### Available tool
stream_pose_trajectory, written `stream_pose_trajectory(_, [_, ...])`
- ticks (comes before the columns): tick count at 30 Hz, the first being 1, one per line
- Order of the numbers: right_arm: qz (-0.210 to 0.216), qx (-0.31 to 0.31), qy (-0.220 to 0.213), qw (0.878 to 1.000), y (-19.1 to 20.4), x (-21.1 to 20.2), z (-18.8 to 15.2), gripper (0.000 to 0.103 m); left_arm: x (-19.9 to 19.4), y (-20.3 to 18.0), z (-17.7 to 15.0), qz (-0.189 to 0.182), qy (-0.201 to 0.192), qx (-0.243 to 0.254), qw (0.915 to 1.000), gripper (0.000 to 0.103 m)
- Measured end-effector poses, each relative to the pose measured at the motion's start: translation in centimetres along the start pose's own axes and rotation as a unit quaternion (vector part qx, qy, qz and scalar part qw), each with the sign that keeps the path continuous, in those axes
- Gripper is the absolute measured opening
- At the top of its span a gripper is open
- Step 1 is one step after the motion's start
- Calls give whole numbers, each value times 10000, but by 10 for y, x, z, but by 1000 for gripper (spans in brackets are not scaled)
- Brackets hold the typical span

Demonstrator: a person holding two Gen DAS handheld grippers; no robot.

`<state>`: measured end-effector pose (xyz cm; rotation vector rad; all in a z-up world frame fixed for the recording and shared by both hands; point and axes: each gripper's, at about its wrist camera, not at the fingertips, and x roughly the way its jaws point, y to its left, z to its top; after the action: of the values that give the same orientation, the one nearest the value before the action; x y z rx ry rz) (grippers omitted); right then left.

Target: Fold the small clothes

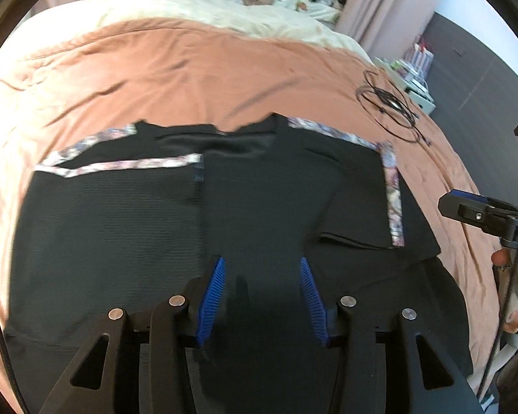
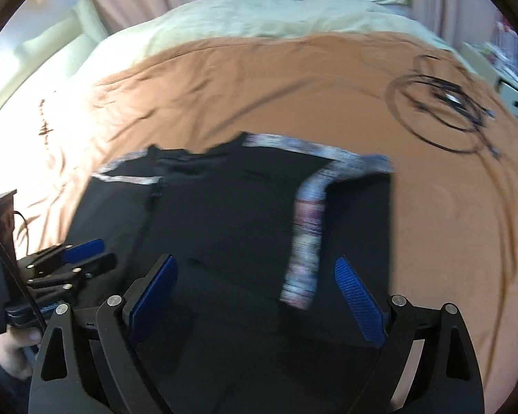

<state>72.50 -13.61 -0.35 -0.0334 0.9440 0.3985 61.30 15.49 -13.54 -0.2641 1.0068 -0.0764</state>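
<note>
The left gripper point(image 1: 262, 262) hangs over the near part of a black garment point(image 1: 121, 234), its two blue-padded fingers point(image 1: 212, 296) spread apart with only flat cloth showing in the gap and nothing pinched between them. The right gripper point(image 2: 255, 265) is likewise parted, its jaws standing wider still, and nothing is caught in them either; its blue pads point(image 2: 359, 303) frame a stretch of the same dark cloth. The black garment lies spread on a salmon-coloured bedspread point(image 1: 190, 69), directly beneath and ahead of both grippers. Its sleeves are folded inward, so that the floral trim point(image 1: 393, 196) runs as a pale patterned band ahead and to the right of the left gripper, and in the right wrist view a strip of that trim point(image 2: 304, 241) lies between the right gripper's fingers, towards the right-hand one; whether it touches a pad cannot be told through the blur. From the left gripper, the right one shows at the far right edge, held by a hand point(image 1: 514, 293) whose fingers wrap the handle. From the right gripper, the left one sits low on the left, over the garment's left part. Far ahead and to the right of both grippers a coiled black cable point(image 2: 438, 114) rests on the bedspread, well apart from the garment. Beyond the bedspread lies a cream quilt point(image 1: 176, 3).
</note>
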Motion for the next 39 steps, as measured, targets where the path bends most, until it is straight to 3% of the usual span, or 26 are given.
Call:
stream_pose_trajectory(3, [-289, 154, 148, 9994, -33, 10, -11, 84, 17, -19, -2, -92, 61, 67, 9999, 47])
stream_pose_trajectory(5, [-347, 256, 287, 9987, -42, 20, -18, 65, 26, -26, -3, -151, 114, 95, 9998, 47])
stream_pose_trajectory(10, [-420, 402, 515, 9970, -63, 41, -38, 63, 52, -42, -9, -171, 301, 189, 9992, 46])
stream_pose_trajectory(12, [-380, 397, 594, 9967, -67, 47, -44, 57, 59, -47, -11, -159, 365, 235, 9989, 33])
stream_pose_trajectory(13, [-377, 364, 661, 9964, -69, 50, -47, 48, 67, -49, -13, -116, 480, 244, 9985, 21])
stream_pose_trajectory(16, [-348, 327, 743, 9961, -73, 57, -52, 36, 69, -53, -17, -104, 513, 255, 9983, 7])
stream_pose_trajectory(19, [-320, 330, 734, 9962, -73, 62, -50, 28, 62, -61, -22, -237, 669, 420, 9966, 4])
stream_pose_trajectory(23, [-282, 390, 738, 9961, -71, 62, -53, 28, 52, -70, -33, -97, 955, 699, 9929, 5])
stream_pose_trajectory(25, [-222, 450, 729, 9961, -69, 59, -55, 28, 47, -70, -35, 130, 1017, 728, 9921, 6])
stream_pose_trajectory(27, [-229, 513, 719, 9958, -71, 55, -55, 28, 39, -70, -32, 380, 919, 763, 9921, 15])
stream_pose_trajectory(30, [-130, 626, 642, 9959, -72, 45, -52, 32, 26, -74, -23, 512, 630, 791, 9936, 47])
stream_pose_trajectory(31, [-115, 609, 564, 9965, -73, 39, -51, 44, 21, -77, -20, 500, 464, 788, 9946, 58])
stream_pose_trajectory(32, [-106, 588, 432, 9973, -74, 33, -49, 61, 17, -80, -17, 453, 329, 795, 9953, 62])
stream_pose_trajectory(33, [-107, 589, 364, 9975, -74, 29, -50, 66, 15, -86, -14, 358, 189, 822, 9958, 62])
stream_pose_trajectory(39, [-275, 570, 246, 9977, -87, 12, -60, 66, 44, -120, -5, 46, 207, 996, 9948, 62])
